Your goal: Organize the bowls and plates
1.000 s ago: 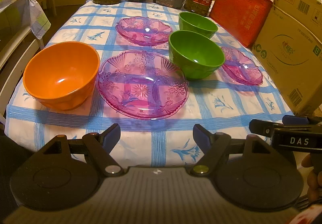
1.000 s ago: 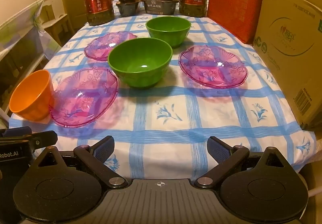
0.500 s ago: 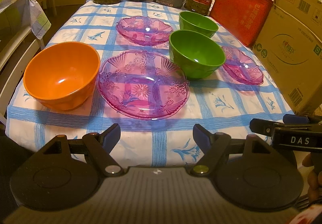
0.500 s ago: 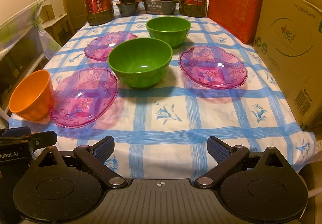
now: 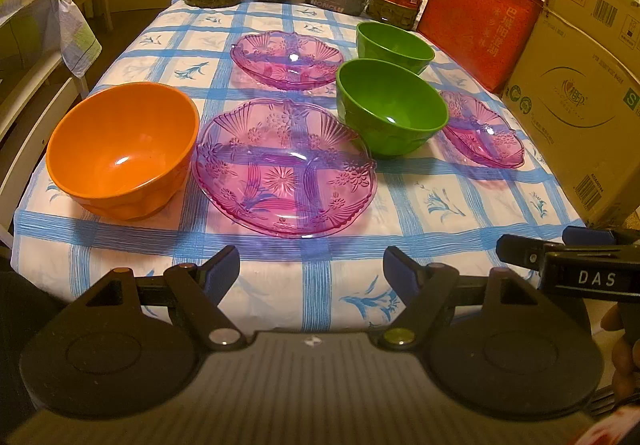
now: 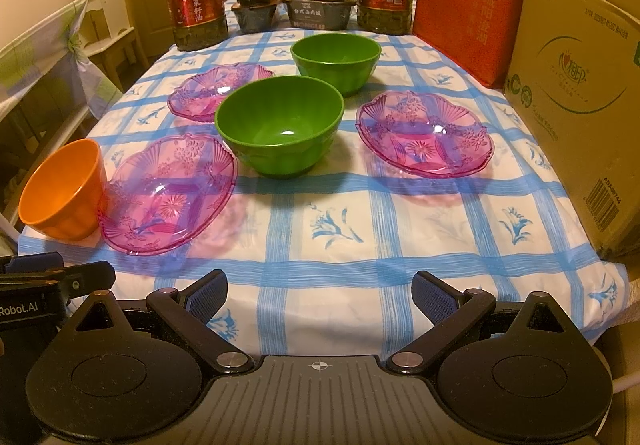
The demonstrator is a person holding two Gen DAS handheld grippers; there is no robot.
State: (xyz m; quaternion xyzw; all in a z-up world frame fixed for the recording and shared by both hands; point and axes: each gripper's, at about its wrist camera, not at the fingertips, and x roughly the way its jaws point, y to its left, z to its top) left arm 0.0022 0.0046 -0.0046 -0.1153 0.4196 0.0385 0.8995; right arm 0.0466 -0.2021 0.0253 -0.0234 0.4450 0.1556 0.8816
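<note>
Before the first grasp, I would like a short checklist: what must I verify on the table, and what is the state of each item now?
1. Left gripper jaws open and holding nothing: ok.
2. Right gripper jaws open and holding nothing: ok.
3. All three bowls empty, namely the orange bowl, the near green bowl and the far green bowl: ok.
4. The three purple plates lie flat and separate, none stacked, for example the near-left plate: ok.
5. The near-left plate's rim free of the orange bowl: cannot tell, they look very close.
6. Either gripper already at a dish: not ok, both hover at the near table edge.
</note>
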